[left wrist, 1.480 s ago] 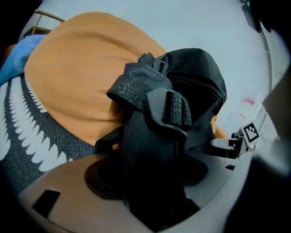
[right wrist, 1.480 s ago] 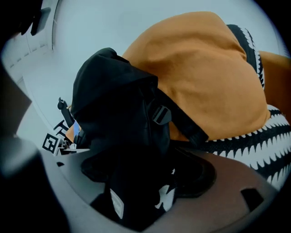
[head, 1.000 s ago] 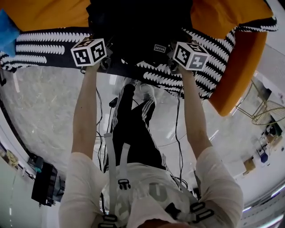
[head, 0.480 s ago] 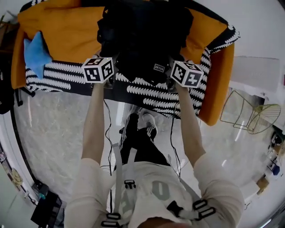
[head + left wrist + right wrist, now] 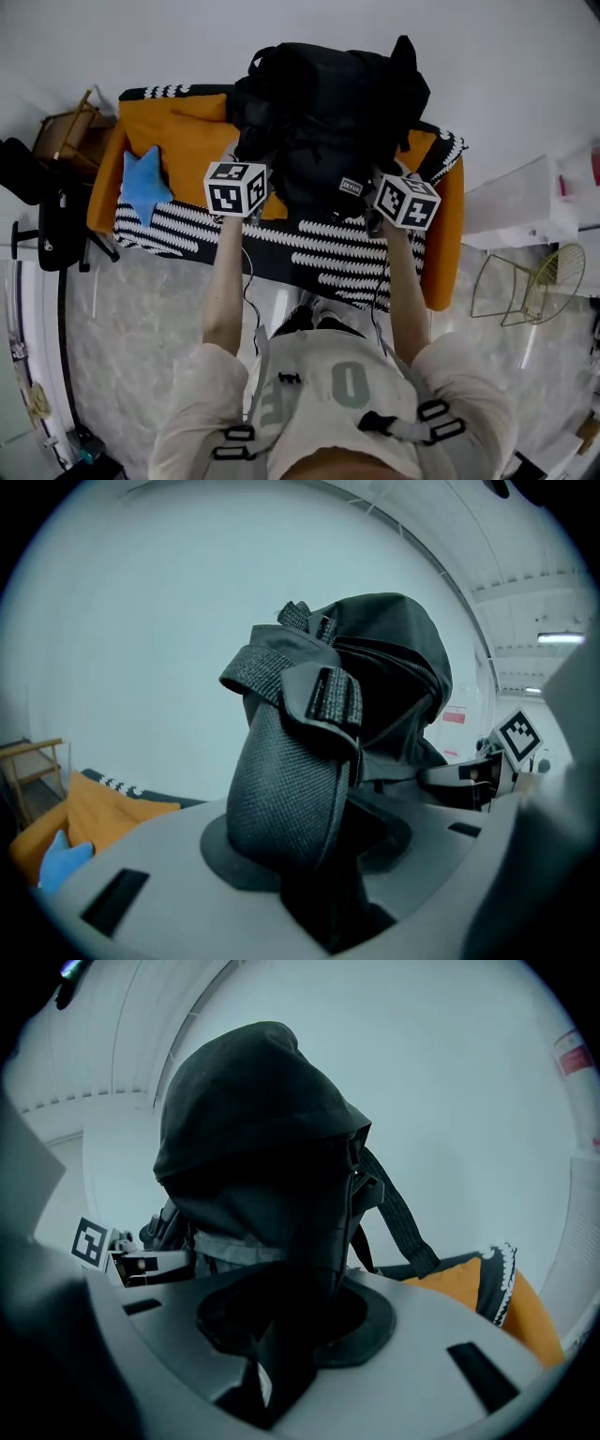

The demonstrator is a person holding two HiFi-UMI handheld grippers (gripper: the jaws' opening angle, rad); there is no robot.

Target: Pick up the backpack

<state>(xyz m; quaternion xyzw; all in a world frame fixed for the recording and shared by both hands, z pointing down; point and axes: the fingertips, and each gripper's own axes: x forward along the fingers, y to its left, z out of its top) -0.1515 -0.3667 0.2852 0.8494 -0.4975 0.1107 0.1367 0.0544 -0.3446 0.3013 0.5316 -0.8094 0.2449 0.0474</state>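
The black backpack [image 5: 328, 112] hangs in the air above the sofa, held from both sides. My left gripper [image 5: 251, 167] is shut on its padded mesh shoulder strap [image 5: 291, 789], which fills the gap between the jaws in the left gripper view. My right gripper [image 5: 380, 186] is shut on a fold of dark fabric at the backpack's [image 5: 267, 1138] other side. The pack's body [image 5: 394, 667] rises above the left gripper [image 5: 309, 874], and a webbing strap [image 5: 398, 1218] dangles beside the right gripper [image 5: 281, 1326]. The fingertips are hidden by fabric in all views.
Below stands an orange sofa [image 5: 178, 127] with a black-and-white patterned throw [image 5: 319, 248] and a blue star cushion [image 5: 145, 183]. A wooden chair [image 5: 66, 141] and a dark stand [image 5: 56, 220] are at the left. A wire basket table [image 5: 525, 281] is at the right, and a white wall is behind.
Both grippers have risen a long way with the backpack gripped between them, and it has come up off the sofa. The sofa now looks smaller and farther below.
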